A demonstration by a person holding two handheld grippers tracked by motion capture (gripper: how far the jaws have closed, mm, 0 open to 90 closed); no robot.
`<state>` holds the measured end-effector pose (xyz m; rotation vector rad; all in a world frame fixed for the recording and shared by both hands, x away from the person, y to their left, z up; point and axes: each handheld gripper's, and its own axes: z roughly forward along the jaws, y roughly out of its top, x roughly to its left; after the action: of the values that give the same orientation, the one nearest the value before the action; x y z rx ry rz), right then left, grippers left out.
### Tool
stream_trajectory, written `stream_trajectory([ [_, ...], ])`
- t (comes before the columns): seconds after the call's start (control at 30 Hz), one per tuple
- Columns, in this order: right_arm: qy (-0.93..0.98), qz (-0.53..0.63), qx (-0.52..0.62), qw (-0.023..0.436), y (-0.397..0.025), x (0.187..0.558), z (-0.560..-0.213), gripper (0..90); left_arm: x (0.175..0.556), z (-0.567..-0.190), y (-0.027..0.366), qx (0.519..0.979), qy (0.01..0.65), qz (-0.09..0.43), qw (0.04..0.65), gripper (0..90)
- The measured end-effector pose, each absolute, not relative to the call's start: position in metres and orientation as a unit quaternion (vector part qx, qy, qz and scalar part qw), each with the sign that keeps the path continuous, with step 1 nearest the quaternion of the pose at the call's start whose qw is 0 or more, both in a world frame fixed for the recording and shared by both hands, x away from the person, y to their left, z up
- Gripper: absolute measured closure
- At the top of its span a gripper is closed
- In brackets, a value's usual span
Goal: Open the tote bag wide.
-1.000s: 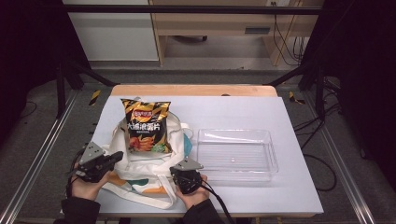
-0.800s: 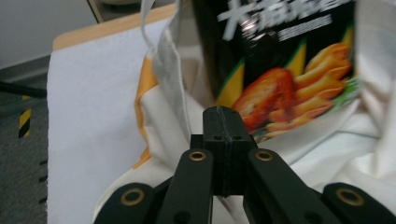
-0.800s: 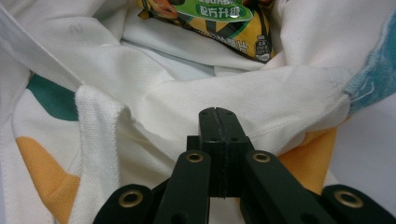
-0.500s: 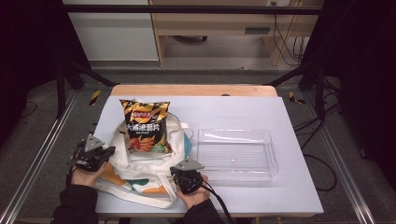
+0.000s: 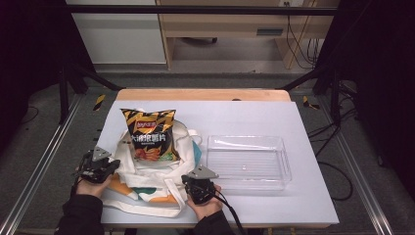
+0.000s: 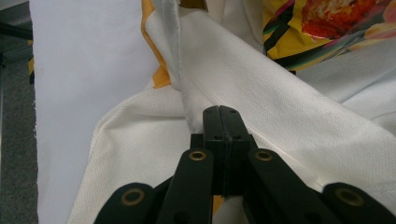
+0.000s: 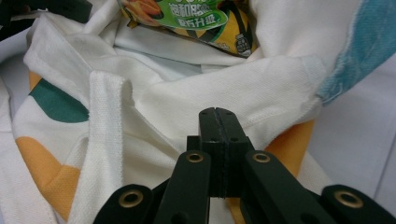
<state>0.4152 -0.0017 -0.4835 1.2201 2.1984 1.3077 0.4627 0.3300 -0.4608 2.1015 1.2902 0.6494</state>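
Observation:
A white tote bag [image 5: 142, 188] with orange, green and blue patches lies on the left half of the table. A yellow-black chip bag [image 5: 149, 134] sticks out of its mouth toward the far side. My left gripper [image 5: 113, 166] is at the bag's left edge. In the left gripper view its jaws [image 6: 219, 113] are shut, with a seam of the bag's cloth [image 6: 280, 102] running into their tip. My right gripper [image 5: 191, 180] is at the bag's near right corner. Its jaws [image 7: 218, 114] are shut against a hem of the cloth [image 7: 261, 84], just below the chip bag [image 7: 187, 18].
A clear plastic tray [image 5: 281, 172] stands right of the bag, close beside my right gripper. The white table top [image 5: 244, 115] has a wooden strip along its far edge. Metal rails run down both sides of the table.
My left gripper has swung from pointing across the bag to the bag's left edge, moving left and slightly away, and the cloth there spread out with it. The right gripper stayed put.

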Motion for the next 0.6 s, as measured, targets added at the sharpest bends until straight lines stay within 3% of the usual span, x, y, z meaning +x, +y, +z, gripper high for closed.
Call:
stream_trajectory([
  [0.6, 0.763, 0.449, 0.433, 0.167, -0.0029, 0.4164, -0.4879, 90.0, 0.4624, -0.4654, 0.3302, 0.780, 0.491, 0.243, 0.304, 90.0],
])
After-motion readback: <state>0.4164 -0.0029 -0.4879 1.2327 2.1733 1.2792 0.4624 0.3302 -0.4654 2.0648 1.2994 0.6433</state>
